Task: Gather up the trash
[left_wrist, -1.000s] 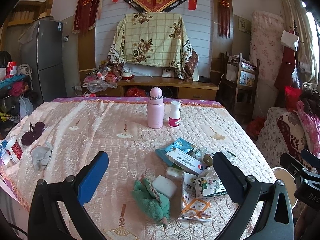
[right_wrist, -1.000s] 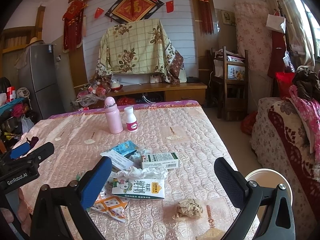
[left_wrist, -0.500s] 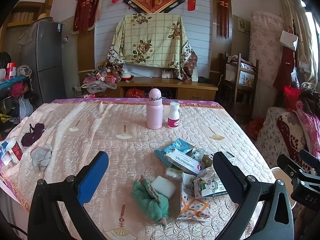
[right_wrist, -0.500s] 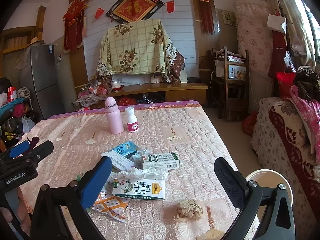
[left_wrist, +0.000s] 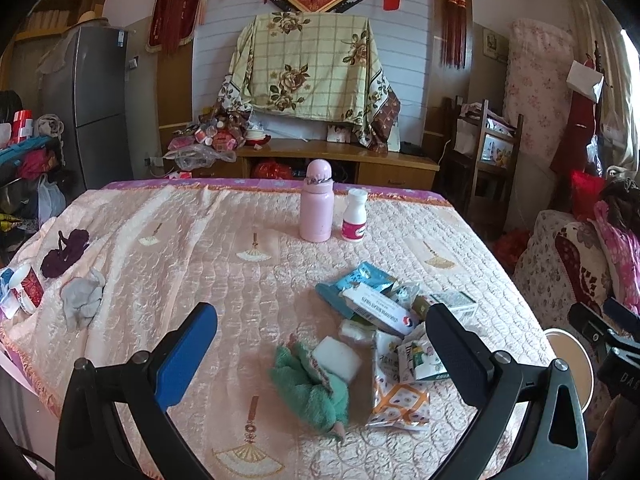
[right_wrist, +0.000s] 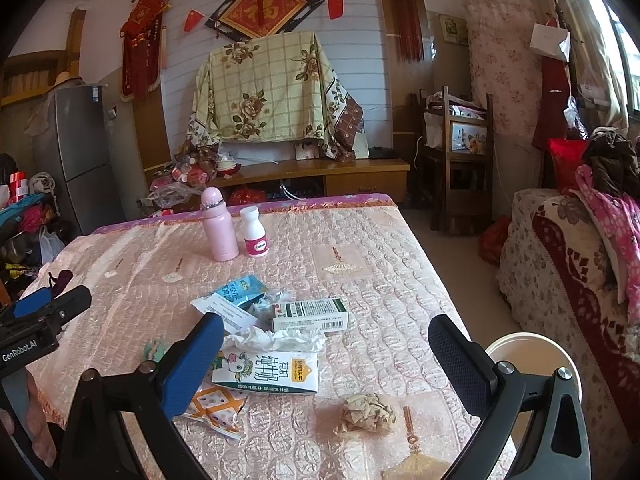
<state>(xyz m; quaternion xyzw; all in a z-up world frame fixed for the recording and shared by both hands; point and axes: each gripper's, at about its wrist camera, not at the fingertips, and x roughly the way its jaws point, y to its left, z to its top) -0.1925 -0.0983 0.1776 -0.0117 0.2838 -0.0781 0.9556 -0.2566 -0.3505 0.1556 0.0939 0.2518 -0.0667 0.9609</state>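
Observation:
A heap of trash lies on the pink quilted table: a milk carton (right_wrist: 266,372), a green-and-white box (right_wrist: 310,314), crumpled tissue (right_wrist: 276,338), a blue wrapper (right_wrist: 240,288), an orange snack packet (right_wrist: 212,408) and a crumpled brown paper ball (right_wrist: 366,414). The left wrist view shows the same heap (left_wrist: 384,320). A round bin (right_wrist: 532,364) stands off the table's right edge. My left gripper (left_wrist: 320,352) is open and empty above the near table. My right gripper (right_wrist: 324,360) is open and empty above the carton and paper ball.
A pink bottle (left_wrist: 316,204) and a white pill bottle (left_wrist: 355,216) stand at the far middle. A green plush toy (left_wrist: 312,384) and white sponge (left_wrist: 336,360) lie by the heap. A grey cloth (left_wrist: 82,300), dark cloth (left_wrist: 64,252) and cup (left_wrist: 26,288) sit at left. A sofa (right_wrist: 568,272) is right.
Both grippers have drifted only slightly; the view has barely shifted. Nothing on the table has moved and both grippers stay open.

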